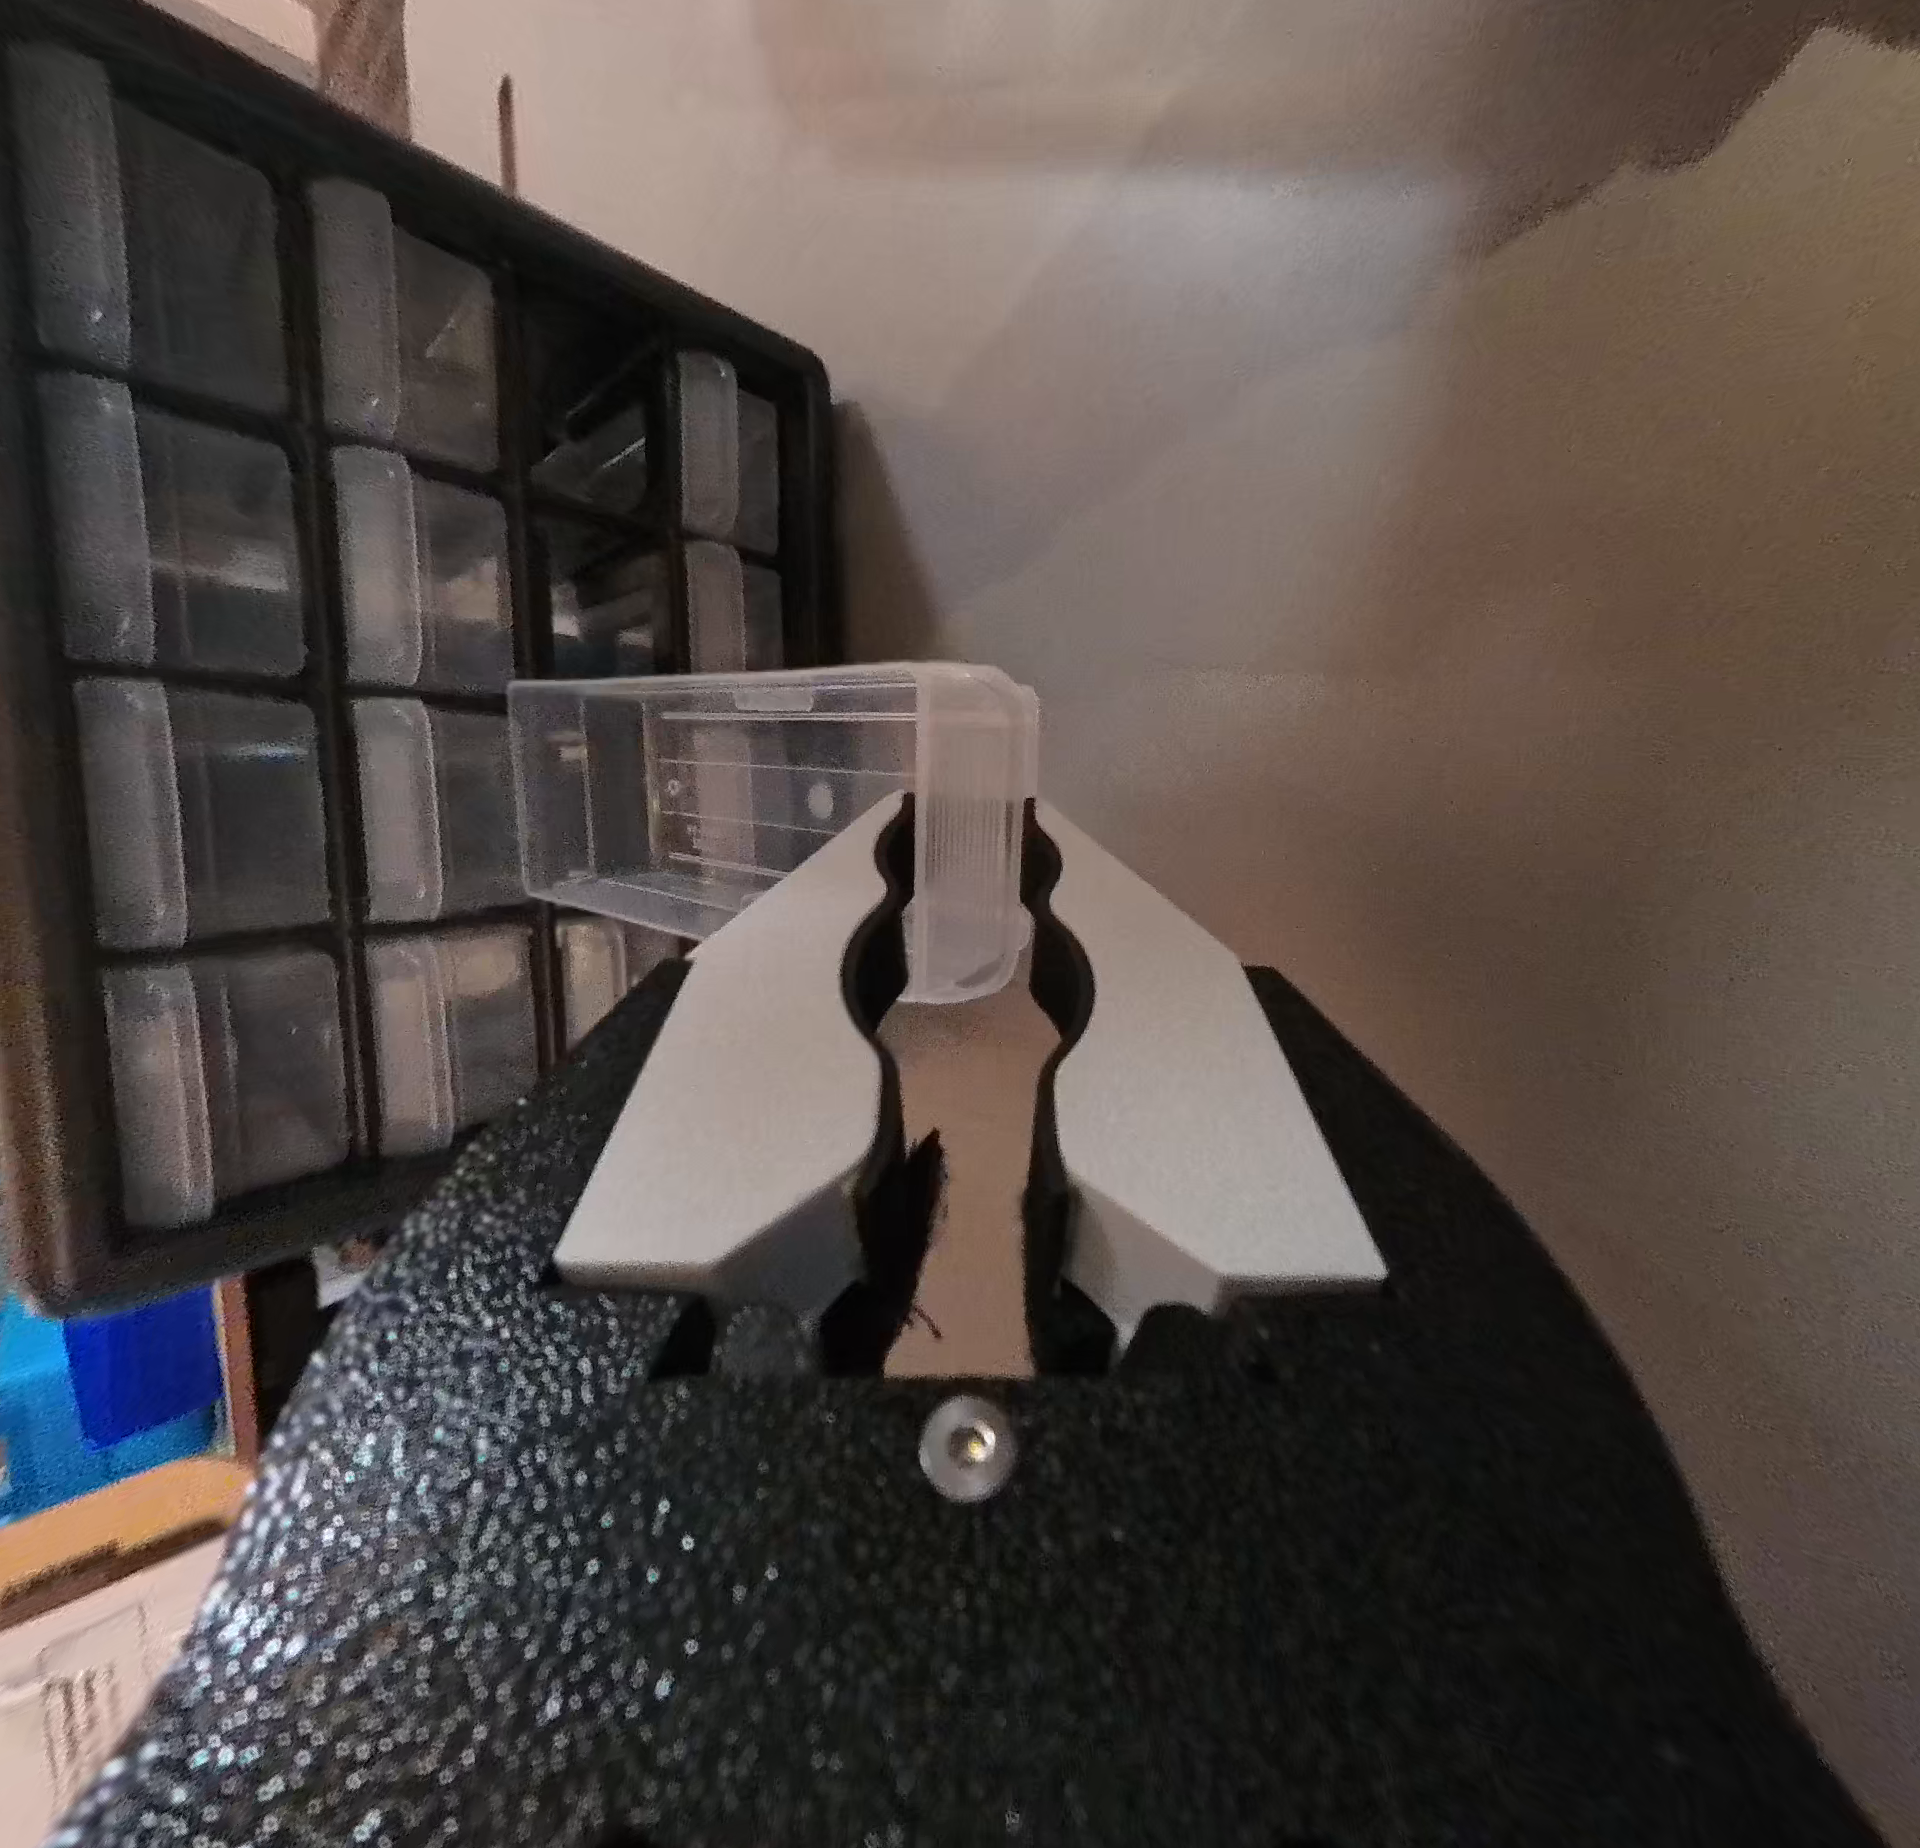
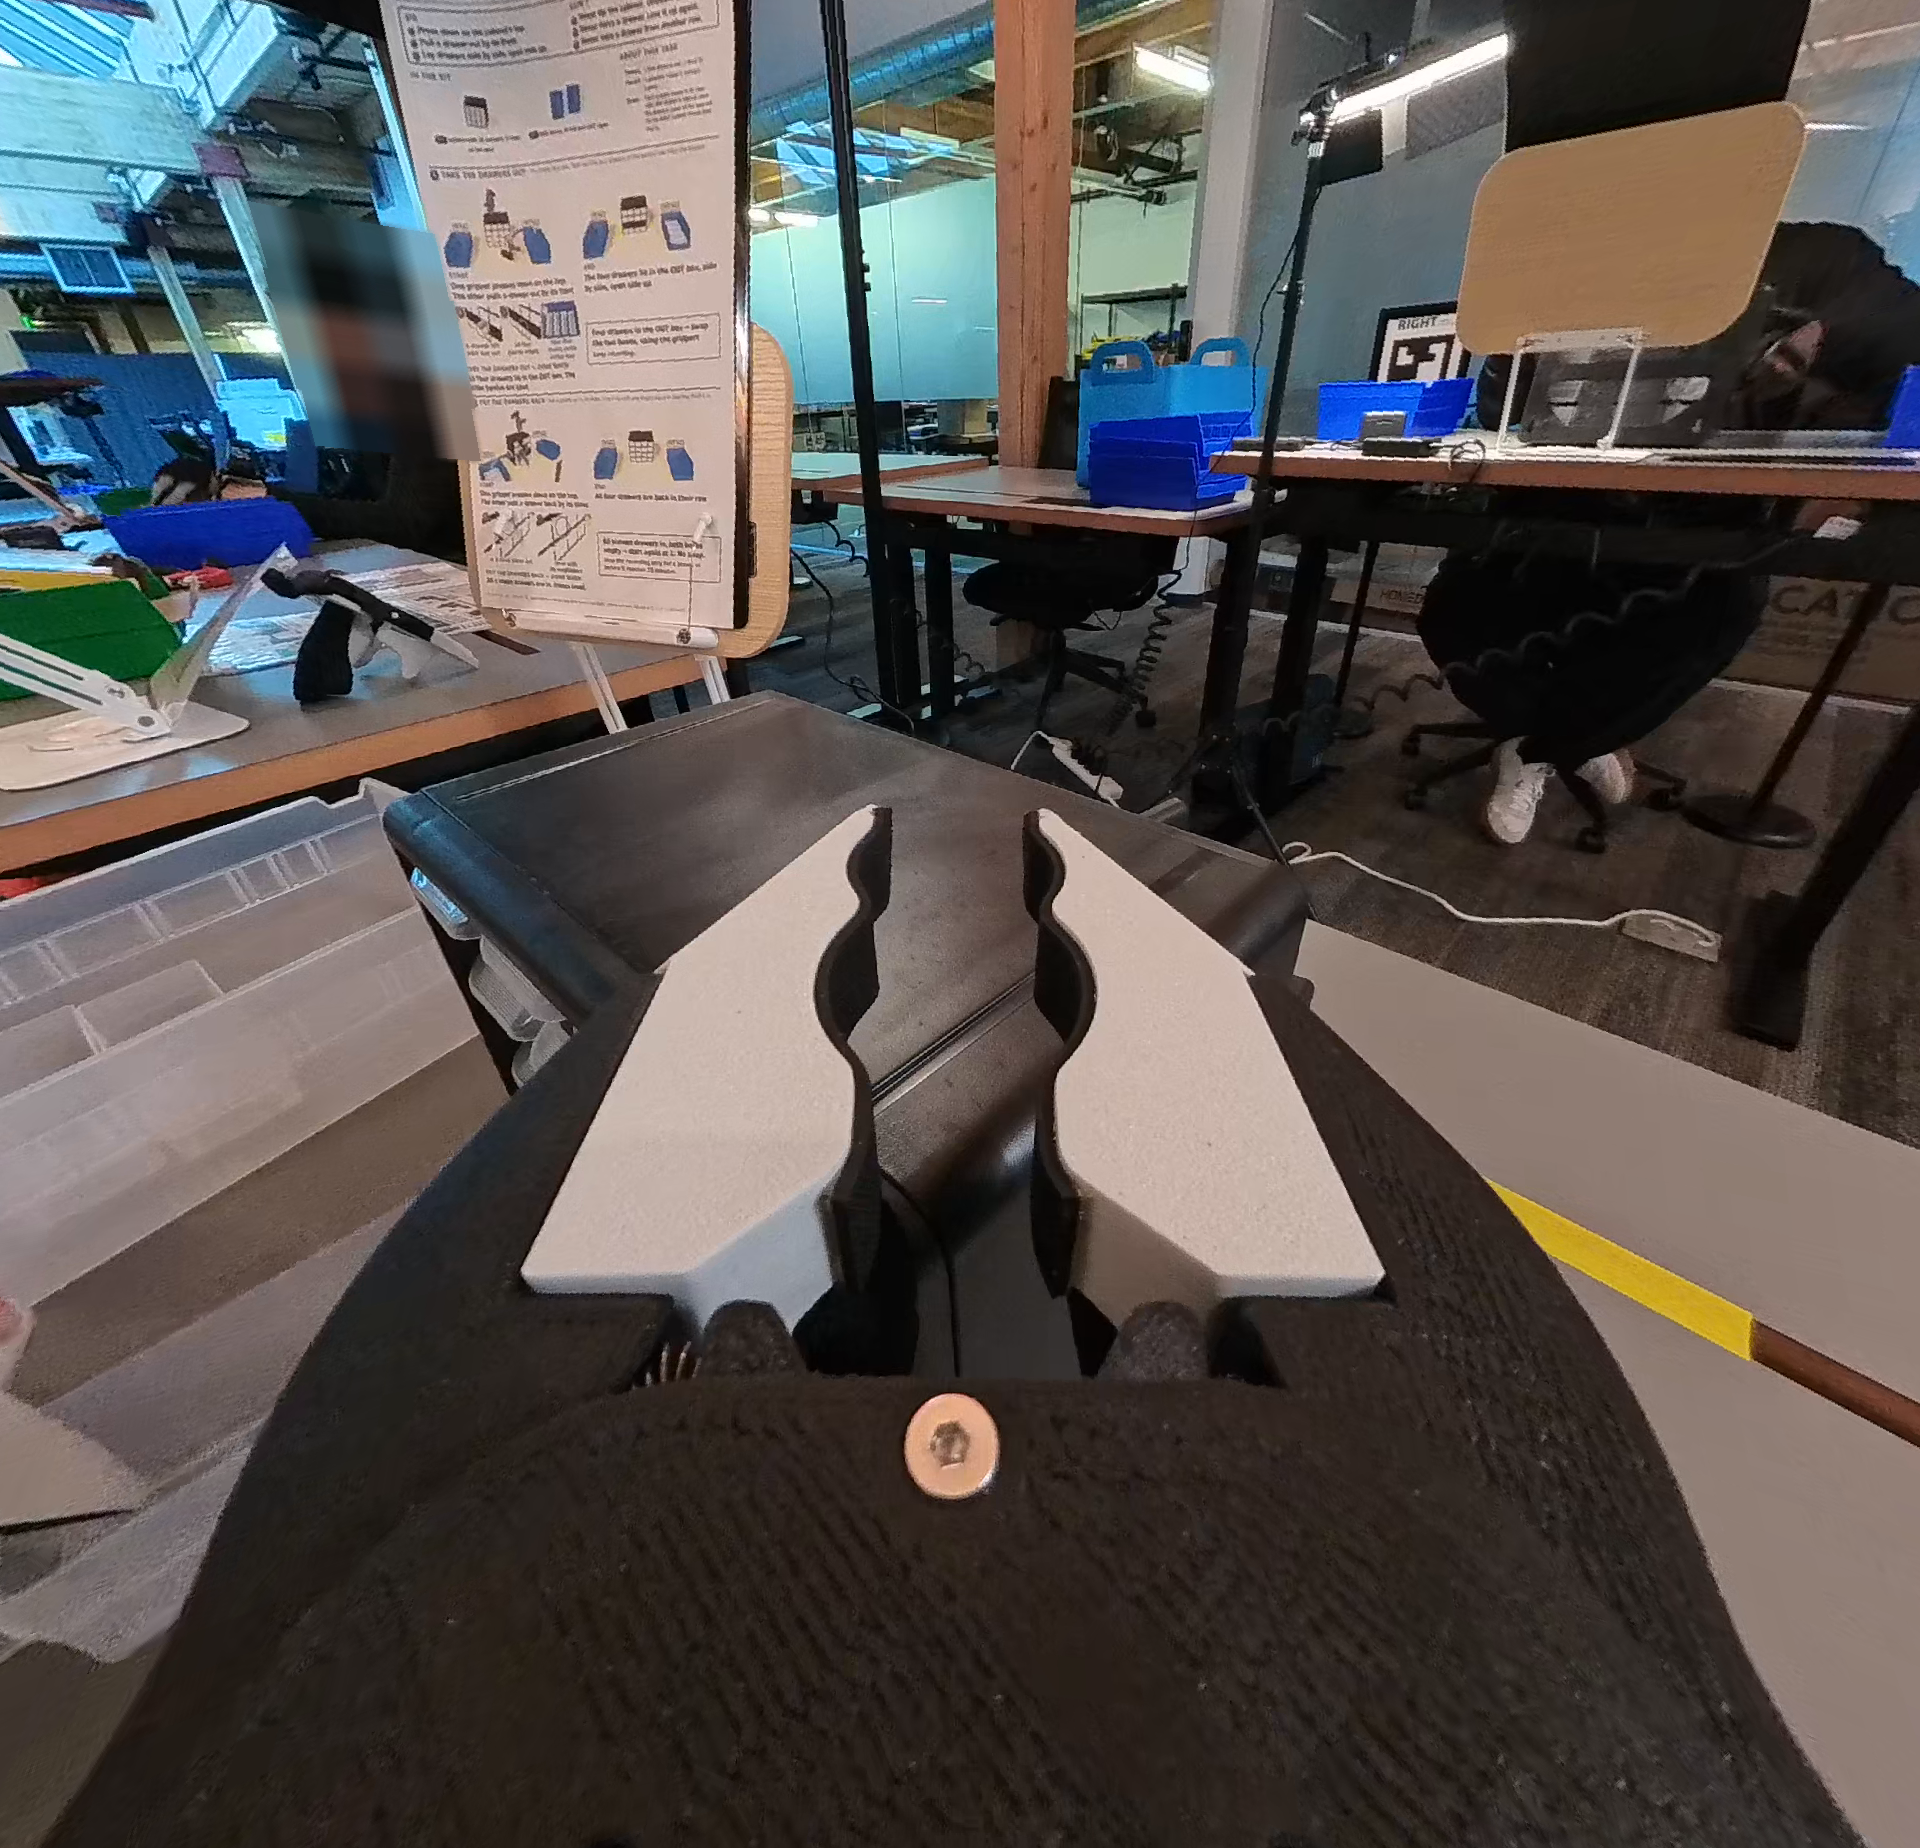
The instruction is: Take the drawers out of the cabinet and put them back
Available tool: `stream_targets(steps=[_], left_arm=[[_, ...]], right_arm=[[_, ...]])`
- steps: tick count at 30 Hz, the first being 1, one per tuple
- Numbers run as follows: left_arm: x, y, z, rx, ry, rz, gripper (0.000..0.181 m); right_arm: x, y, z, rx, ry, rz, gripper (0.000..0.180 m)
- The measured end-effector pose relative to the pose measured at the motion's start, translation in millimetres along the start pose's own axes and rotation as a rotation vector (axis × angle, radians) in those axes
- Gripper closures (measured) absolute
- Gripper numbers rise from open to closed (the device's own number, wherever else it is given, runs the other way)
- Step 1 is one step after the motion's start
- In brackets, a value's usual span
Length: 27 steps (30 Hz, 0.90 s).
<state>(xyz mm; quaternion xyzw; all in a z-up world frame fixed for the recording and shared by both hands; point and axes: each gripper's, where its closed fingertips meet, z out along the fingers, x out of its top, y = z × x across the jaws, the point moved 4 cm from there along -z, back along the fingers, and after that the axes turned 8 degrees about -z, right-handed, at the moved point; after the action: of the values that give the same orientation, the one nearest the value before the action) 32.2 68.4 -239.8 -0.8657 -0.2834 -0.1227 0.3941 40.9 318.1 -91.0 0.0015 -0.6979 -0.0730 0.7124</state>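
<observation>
One clear plastic drawer (image 1: 727, 790), front tab clenched in left gripper (image 1: 966, 842) fingers, long axis toward black cabinet (image 1: 312, 655); right gripper (image 2: 956, 832) released atop cabinet.

An instruction sheet (image 2: 582, 281) stands on a wooden easel board on a desk (image 2: 343, 728). A clear plastic bin (image 2: 187, 977) sits nearby to the left. Farther off, blue bins (image 2: 1164, 448) rest on another desk (image 2: 1039, 505), beside a wooden post (image 2: 1034, 188). A yellow tape strip (image 2: 1621, 1273) crosses the near surface.
</observation>
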Motion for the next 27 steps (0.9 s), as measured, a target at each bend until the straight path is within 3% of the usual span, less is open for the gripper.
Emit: stream_targets(steps=[5,27], left_arm=[[1,2,13,-0.085,-0.032,0.002,0.164],[-1,-16,12,-0.09,-0.13,-0.046,0.164]], right_arm=[[0,0,0,0.004,0.003,0.005,0.156],[-1,1,0,0.016,0.013,0.032,0.155]])
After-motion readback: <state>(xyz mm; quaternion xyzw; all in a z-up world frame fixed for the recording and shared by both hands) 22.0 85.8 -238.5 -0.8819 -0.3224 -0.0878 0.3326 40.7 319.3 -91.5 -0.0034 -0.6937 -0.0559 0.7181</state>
